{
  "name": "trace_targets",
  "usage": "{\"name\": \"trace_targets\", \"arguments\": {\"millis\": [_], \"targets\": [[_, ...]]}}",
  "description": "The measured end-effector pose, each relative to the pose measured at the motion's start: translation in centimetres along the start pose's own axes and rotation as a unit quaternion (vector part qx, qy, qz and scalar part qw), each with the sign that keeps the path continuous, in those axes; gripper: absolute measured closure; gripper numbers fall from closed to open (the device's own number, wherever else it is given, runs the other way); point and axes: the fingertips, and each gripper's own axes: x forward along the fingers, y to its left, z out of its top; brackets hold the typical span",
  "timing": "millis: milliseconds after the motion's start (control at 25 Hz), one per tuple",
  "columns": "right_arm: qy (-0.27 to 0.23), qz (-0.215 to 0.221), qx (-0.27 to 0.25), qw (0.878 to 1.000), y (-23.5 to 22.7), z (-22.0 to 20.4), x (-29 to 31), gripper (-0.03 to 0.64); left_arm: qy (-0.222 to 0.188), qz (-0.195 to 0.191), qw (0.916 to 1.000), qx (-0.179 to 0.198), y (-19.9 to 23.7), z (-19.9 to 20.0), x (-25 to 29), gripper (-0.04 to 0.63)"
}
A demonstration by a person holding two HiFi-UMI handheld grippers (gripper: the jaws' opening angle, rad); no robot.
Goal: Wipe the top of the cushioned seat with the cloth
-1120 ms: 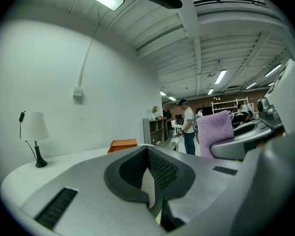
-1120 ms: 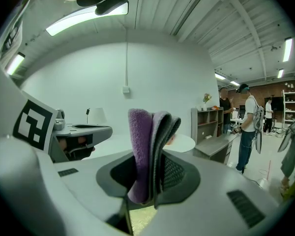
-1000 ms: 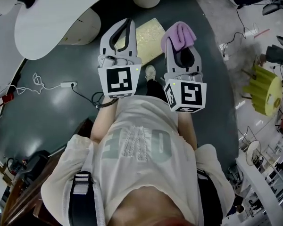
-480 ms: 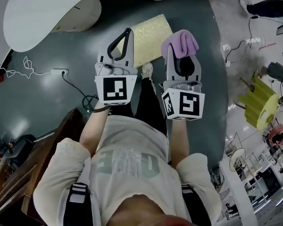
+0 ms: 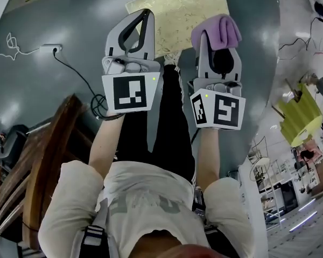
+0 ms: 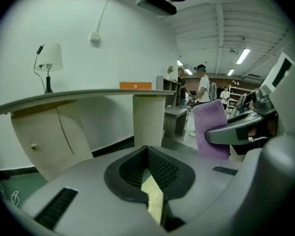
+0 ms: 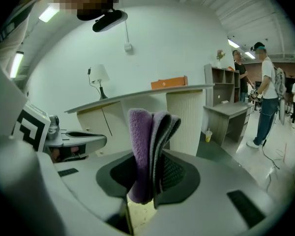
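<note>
Two tools fill the middle of the head view, side by side. The right hand-held gripper (image 5: pixel 219 43) is clamped on a folded purple cloth (image 5: pixel 217 31), which sticks out past its tips, right of top centre. The left hand-held gripper (image 5: pixel 146 16) holds nothing, and its jaw tips meet. The yellow cushioned seat (image 5: pixel 175 15) lies on the dark floor (image 5: pixel 43 101) at top centre, with the cloth overlapping its right corner in the frame. At left in the left gripper view, a white desk (image 6: pixel 78 95) carries a lamp (image 6: pixel 49 65).
</note>
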Motion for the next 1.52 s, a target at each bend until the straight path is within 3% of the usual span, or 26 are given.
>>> {"name": "trace_targets", "arguments": {"millis": [240, 520, 640, 760, 920, 1080, 1320, 1520], "targets": [[0.052, 0.032, -0.019, 0.998, 1.3, -6.5, 2.6, 0.517, 0.046, 0.02, 0.9984, -0.025, 0.8, -7.6, -0.4, 0.591], [0.077, 0.049, -0.03, 0.995, 1.6, -8.5, 3.6, 0.517, 0.051, 0.03, 0.9979, -0.028, 0.7, -8.7, -1.0, 0.591], [0.109, 0.082, -0.033, 0.99, 2.9, -8.7, 4.8, 0.517, 0.047, 0.043, 0.9971, -0.041, 1.6, -8.6, -1.1, 0.591], [0.18, 0.162, -0.002, 0.97, 5.7, -9.7, 6.8, 0.518, 0.04, 0.064, 0.9962, -0.044, 3.2, -8.2, -1.6, 0.591], [0.275, 0.259, 0.028, 0.925, 9.5, -11.7, 10.3, 0.518, 0.041, 0.094, 0.9938, -0.043, 5.0, -8.8, -2.1, 0.591], [0.345, 0.303, 0.032, 0.888, 13.2, -13.9, 14.1, 0.52, 0.05, 0.12, 0.9905, -0.045, 7.1, -10.5, -2.9, 0.591], [0.403, 0.319, 0.004, 0.858, 16.8, -18.2, 17.1, 0.52, 0.075, 0.147, 0.984, -0.067, 9.4, -13.9, -4.0, 0.591], [0.412, 0.323, -0.017, 0.852, 17.3, -20.0, 17.7, 0.52, 0.084, 0.152, 0.9812, -0.083, 10.0, -15.1, -3.8, 0.591]]}}
